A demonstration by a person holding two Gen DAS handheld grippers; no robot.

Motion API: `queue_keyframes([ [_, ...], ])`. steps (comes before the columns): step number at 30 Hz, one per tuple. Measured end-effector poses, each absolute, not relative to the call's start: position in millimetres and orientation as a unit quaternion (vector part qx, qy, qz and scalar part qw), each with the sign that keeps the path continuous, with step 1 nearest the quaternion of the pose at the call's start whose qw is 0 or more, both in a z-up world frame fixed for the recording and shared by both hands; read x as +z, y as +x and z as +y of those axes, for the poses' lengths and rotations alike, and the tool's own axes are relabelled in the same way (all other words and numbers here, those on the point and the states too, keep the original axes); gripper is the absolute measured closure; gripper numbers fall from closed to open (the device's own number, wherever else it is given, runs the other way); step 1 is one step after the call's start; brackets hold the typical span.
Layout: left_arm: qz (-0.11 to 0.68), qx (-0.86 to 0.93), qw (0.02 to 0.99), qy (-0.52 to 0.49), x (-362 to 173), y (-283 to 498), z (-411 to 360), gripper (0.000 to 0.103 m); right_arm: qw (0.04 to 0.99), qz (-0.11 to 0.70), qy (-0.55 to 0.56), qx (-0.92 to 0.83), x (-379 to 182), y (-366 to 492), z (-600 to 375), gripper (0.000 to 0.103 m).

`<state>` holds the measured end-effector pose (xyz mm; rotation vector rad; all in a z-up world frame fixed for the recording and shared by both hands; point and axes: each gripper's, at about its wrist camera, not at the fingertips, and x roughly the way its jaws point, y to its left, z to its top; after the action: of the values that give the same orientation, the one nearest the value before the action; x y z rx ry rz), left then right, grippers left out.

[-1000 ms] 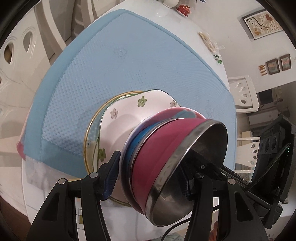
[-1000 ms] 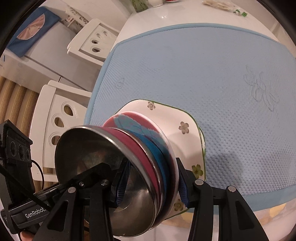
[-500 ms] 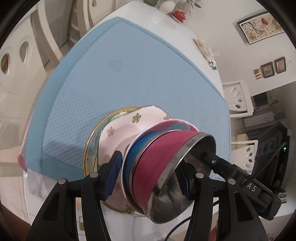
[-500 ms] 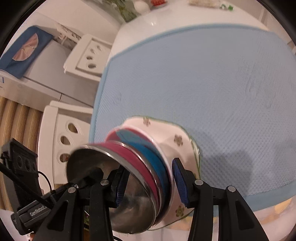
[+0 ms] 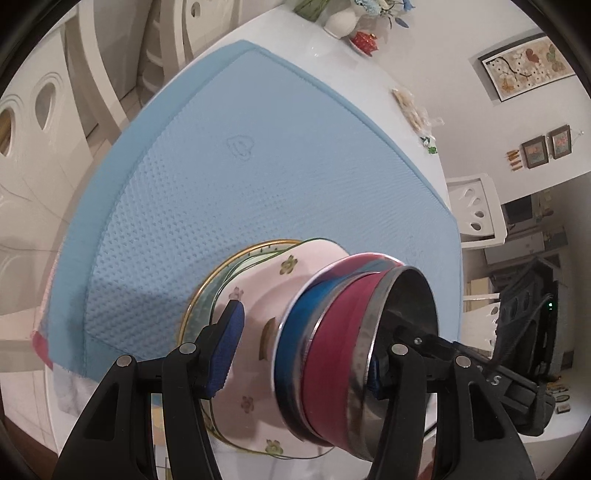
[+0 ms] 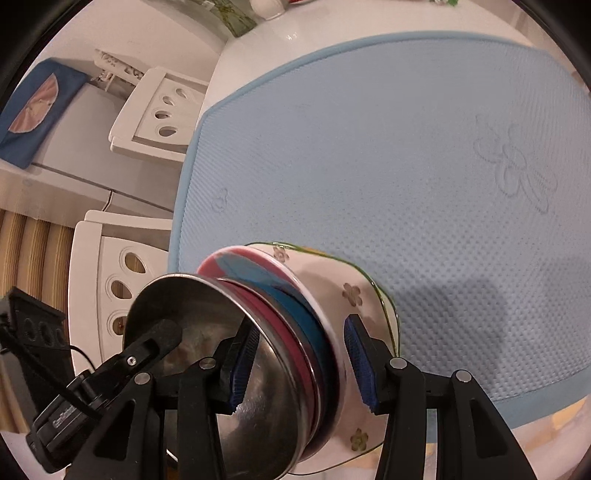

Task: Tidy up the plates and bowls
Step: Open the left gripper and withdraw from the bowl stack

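A stack of dishes is held on its side just above the blue mat (image 5: 258, 166). It holds a steel bowl (image 5: 406, 295) with a magenta wall, a blue bowl (image 5: 295, 314), a white flowered plate (image 5: 258, 291) and a gold-rimmed plate (image 5: 205, 295). My left gripper (image 5: 301, 360) is shut on the stack, one pad under the plates and one inside the steel bowl. My right gripper (image 6: 301, 363) is shut on the same stack from the other side, one pad in the steel bowl (image 6: 192, 325) and one on the flowered plate (image 6: 332, 280).
The blue mat (image 6: 406, 166) covers most of a white table (image 5: 314, 51). A vase (image 5: 341, 22), a small red pot (image 5: 364, 40) and a snack bag (image 5: 410, 107) stand at its far end. White chairs (image 6: 159, 110) (image 5: 476, 210) ring the table.
Both grippers have carried the stack a little across the mat, so more of the table's far end with the vase shows. The right gripper has rolled slightly. Both grips are unchanged.
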<state>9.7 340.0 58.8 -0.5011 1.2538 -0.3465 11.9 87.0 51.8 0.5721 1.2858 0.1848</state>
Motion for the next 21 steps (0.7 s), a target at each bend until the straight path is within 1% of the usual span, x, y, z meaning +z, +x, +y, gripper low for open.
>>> queue_keyframes([
  [3, 0.579, -0.159, 0.766, -0.228, 57, 8, 339, 0.05, 0.761, 0.59, 0.258, 0.081, 56, 9, 84, 0.056],
  [6, 0.574, -0.172, 0.768, -0.227, 62, 3, 342, 0.05, 0.776, 0.575, 0.246, 0.083, 72, 1, 82, 0.056],
  [10, 0.559, -0.195, 0.775, -0.222, 79, -9, 347, 0.05, 0.802, 0.548, 0.221, 0.093, 98, -16, 83, 0.056],
  [12, 0.551, -0.202, 0.781, -0.213, 88, -16, 348, 0.05, 0.815, 0.534, 0.205, 0.095, 109, -28, 87, 0.054],
  [17, 0.515, -0.209, 0.809, -0.19, 115, -36, 351, 0.05, 0.848, 0.499, 0.148, 0.097, 130, -57, 101, 0.05],
  [21, 0.488, -0.206, 0.832, -0.165, 135, -47, 347, 0.05, 0.868, 0.472, 0.127, 0.086, 142, -73, 108, 0.049],
])
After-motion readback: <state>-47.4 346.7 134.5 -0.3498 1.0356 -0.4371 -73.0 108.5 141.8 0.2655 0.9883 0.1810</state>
